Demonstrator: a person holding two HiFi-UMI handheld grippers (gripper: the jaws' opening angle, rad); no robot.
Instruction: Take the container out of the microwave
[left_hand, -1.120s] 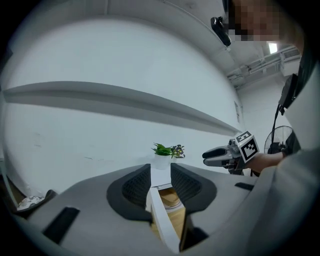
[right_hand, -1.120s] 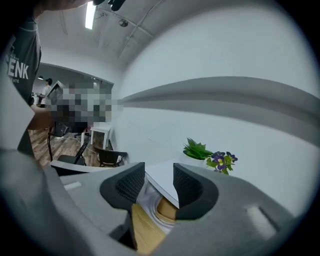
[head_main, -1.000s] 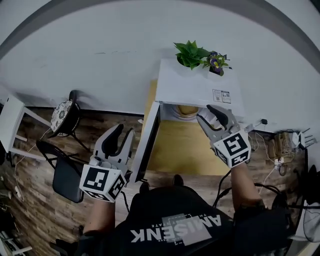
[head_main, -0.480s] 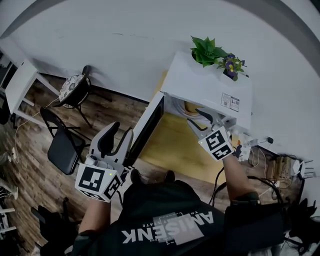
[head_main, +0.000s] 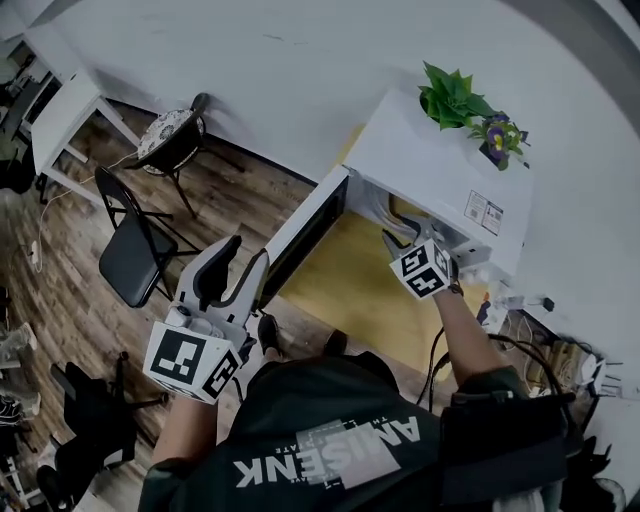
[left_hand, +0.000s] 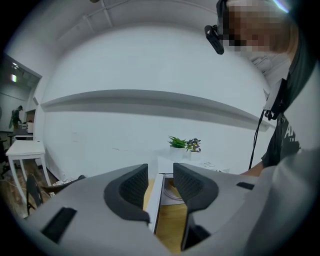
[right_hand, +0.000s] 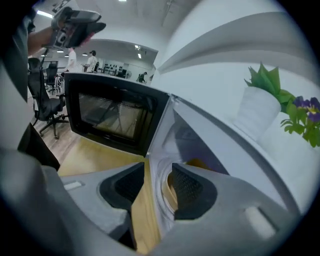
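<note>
A white microwave (head_main: 430, 170) stands on a yellow-topped table (head_main: 350, 295) with its door (head_main: 305, 235) swung open to the left. A pale yellow container (right_hand: 169, 196) sits inside on the turntable, partly hidden by my right fingers. My right gripper (head_main: 408, 232) is at the cavity mouth, open, its jaws pointing at the container with nothing pressed between them (right_hand: 157, 175). My left gripper (head_main: 246, 252) hangs left of the door's outer edge. Its jaws have just been opening and stand open with nothing in them (left_hand: 159, 172).
A green plant (head_main: 455, 95) and purple flowers (head_main: 500, 135) stand on top of the microwave. A black folding chair (head_main: 135, 260), a round-seated chair (head_main: 170, 135) and a white table (head_main: 65, 110) stand on the wood floor at left. Cables (head_main: 540, 340) lie at right.
My right gripper has dropped from in front of the microwave's top edge down to the open cavity. The head view has swung. My left gripper has shifted a little beside the door.
</note>
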